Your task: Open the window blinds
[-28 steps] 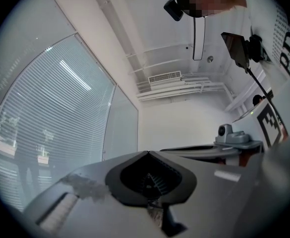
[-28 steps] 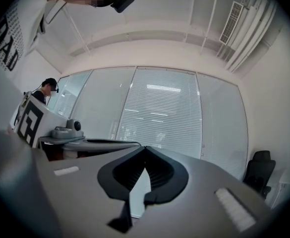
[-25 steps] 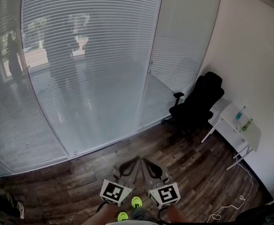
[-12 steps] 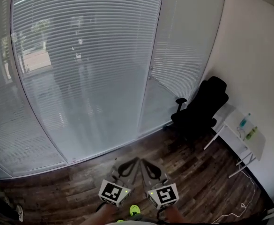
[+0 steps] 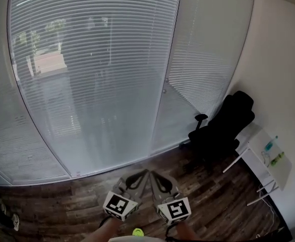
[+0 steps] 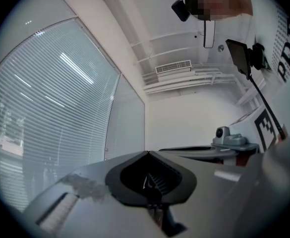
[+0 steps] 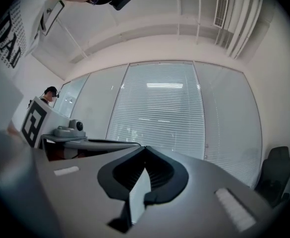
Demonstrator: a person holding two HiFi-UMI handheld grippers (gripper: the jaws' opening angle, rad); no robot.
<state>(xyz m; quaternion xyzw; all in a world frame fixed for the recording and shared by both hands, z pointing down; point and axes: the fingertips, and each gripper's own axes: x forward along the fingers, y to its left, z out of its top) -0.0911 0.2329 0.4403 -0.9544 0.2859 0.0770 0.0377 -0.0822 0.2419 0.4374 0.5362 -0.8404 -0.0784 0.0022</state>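
Window blinds (image 5: 92, 59) cover the glass wall along the floor's far edge, left to centre. Slats run level, long axis side to side. They look tilted closed, though glare makes that unsure. Left hand-held gripper (image 5: 140, 174) is clenched with nothing between its jaws and points at the blinds, well apart from them. Right hand-held gripper (image 5: 154, 175) is just beside it, also clenched on nothing. Black office chair (image 5: 223, 130) stands near the floor's right corner. White counter (image 5: 258, 140) at the right wall carries two bottles (image 5: 271, 144).

Black office chair (image 5: 223, 130) beside white table (image 5: 262, 147); wooden floor (image 5: 61, 205).
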